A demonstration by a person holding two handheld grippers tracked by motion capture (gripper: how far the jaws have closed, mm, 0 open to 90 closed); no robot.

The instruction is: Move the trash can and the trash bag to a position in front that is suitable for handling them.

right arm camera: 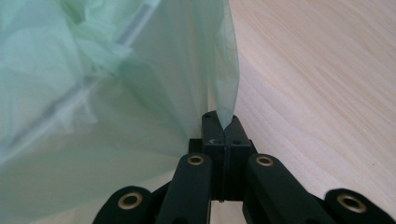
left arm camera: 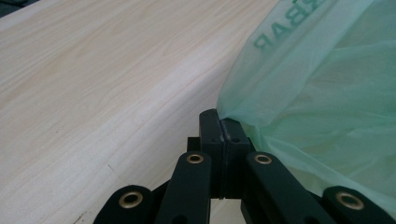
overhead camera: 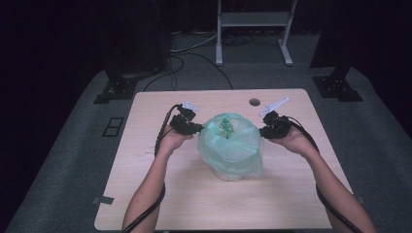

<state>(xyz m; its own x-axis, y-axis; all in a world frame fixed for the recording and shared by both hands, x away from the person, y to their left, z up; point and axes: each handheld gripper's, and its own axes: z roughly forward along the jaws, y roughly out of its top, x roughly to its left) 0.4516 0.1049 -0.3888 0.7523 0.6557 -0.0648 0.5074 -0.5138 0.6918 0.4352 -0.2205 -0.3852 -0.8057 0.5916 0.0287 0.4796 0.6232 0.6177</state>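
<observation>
Looking down on a pale wood-grain counter (overhead camera: 145, 194), rounded corners, small round hole (overhead camera: 254, 102) near the far edge. Sitting roughly mid-counter, a bit toward the far side: a thin see-through green plastic bag (overhead camera: 233, 150), draped over some pale tub-like thing whose bottom (overhead camera: 228, 175) peeks out under the film. Can't tell what that thing is exactly. Something small and darker green (overhead camera: 226, 127) poking up at the top of the bag, too small to make out.

Coming in from the near edge, two bare forearms, one on each side of the bag. Left hand (overhead camera: 171, 141) holding the left gripper (overhead camera: 198, 128), pressed right up against the bag's left edge at its upper part. Right hand (overhead camera: 291, 140) holding the right gripper (overhead camera: 262, 131), same deal on the bag's right edge. Black cables trailing back along both arms.

Up close in the left gripper view: jaws clenched tight, pinching a fold of the green film (left arm camera: 308, 93), printed lettering (left arm camera: 285, 30) visible higher up on it. Same in the right gripper view: jaws clamped together on a thin edge of the bag (right arm camera: 140, 93), film rising up out of the pinch.
</observation>
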